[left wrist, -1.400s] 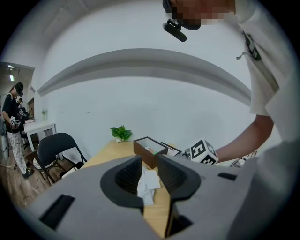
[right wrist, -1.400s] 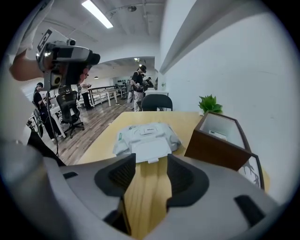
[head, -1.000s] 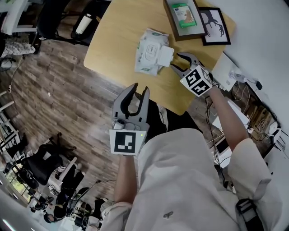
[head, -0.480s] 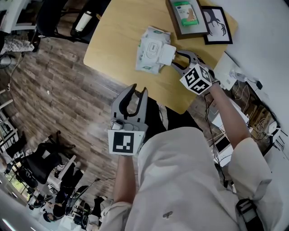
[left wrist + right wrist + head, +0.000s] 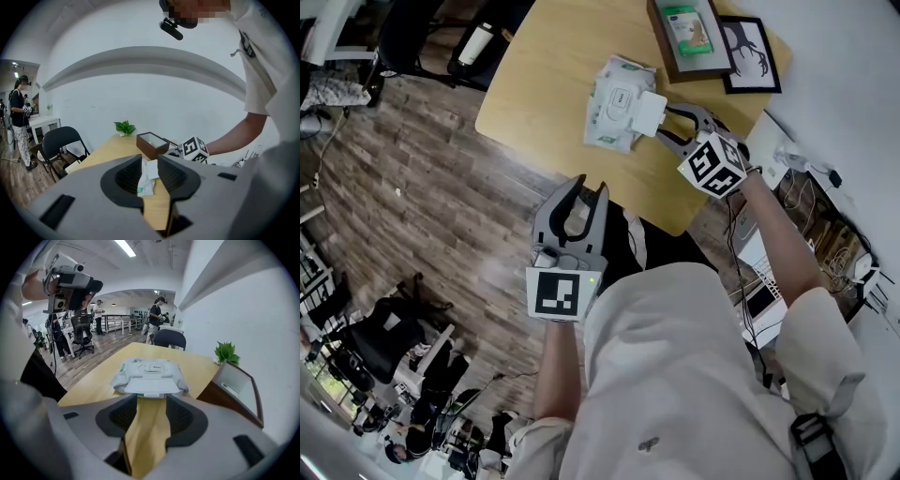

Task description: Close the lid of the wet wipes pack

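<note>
The white wet wipes pack (image 5: pixel 614 101) lies on the wooden table (image 5: pixel 553 84), with its white lid (image 5: pixel 648 112) flipped open toward the near right. My right gripper (image 5: pixel 667 125) is open and low over the table, its tips just short of the lid's edge, with nothing between them. The right gripper view shows the lid (image 5: pixel 151 386) flat just beyond the right gripper (image 5: pixel 151 399), and the pack (image 5: pixel 150 369) behind it. My left gripper (image 5: pixel 579 199) is open and empty, held off the table's near edge over the floor. In its own view the left gripper (image 5: pixel 150 161) frames the distant pack (image 5: pixel 146 180).
A brown wooden tray (image 5: pixel 661 37) holding a green packet stands beyond the pack, with a black-framed picture (image 5: pixel 750 52) beside it. A small plant (image 5: pixel 226 352) sits at the far table end. Black chairs (image 5: pixel 403 28) stand on the wood floor. Cables and boxes (image 5: pixel 806 187) lie to the right.
The right gripper has rolled a little and its tips have come closer to the open lid. The left gripper has stayed where it was.
</note>
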{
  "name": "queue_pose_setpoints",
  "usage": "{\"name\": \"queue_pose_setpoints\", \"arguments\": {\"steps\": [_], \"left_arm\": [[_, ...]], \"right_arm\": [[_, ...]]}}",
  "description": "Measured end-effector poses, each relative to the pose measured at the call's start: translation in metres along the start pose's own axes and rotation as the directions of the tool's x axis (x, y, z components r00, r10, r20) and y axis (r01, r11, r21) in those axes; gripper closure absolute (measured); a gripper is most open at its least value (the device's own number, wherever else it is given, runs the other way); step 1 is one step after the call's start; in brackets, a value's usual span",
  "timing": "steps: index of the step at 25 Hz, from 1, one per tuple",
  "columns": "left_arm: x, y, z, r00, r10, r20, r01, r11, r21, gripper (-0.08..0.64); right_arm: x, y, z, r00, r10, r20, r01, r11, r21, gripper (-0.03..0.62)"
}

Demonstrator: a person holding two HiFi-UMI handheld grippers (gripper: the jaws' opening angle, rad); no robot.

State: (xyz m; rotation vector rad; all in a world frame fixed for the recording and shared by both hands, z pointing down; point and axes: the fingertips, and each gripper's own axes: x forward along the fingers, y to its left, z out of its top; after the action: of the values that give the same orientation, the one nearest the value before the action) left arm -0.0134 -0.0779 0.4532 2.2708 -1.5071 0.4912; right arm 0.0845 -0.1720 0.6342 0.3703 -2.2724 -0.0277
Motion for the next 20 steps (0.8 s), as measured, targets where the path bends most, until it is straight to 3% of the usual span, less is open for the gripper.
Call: {"name": "queue_pose_setpoints", "arguments": {"steps": [20], "left_arm": [[-0.023, 0.026, 0.014, 0.998, 0.037, 0.051, -0.037, 0.999, 0.002, 0.459]], "right_arm": [[0.005, 0.002, 0.068, 0.997, -0.009, 0.077, 0.011, 1.000, -0.024, 0.405]]}}
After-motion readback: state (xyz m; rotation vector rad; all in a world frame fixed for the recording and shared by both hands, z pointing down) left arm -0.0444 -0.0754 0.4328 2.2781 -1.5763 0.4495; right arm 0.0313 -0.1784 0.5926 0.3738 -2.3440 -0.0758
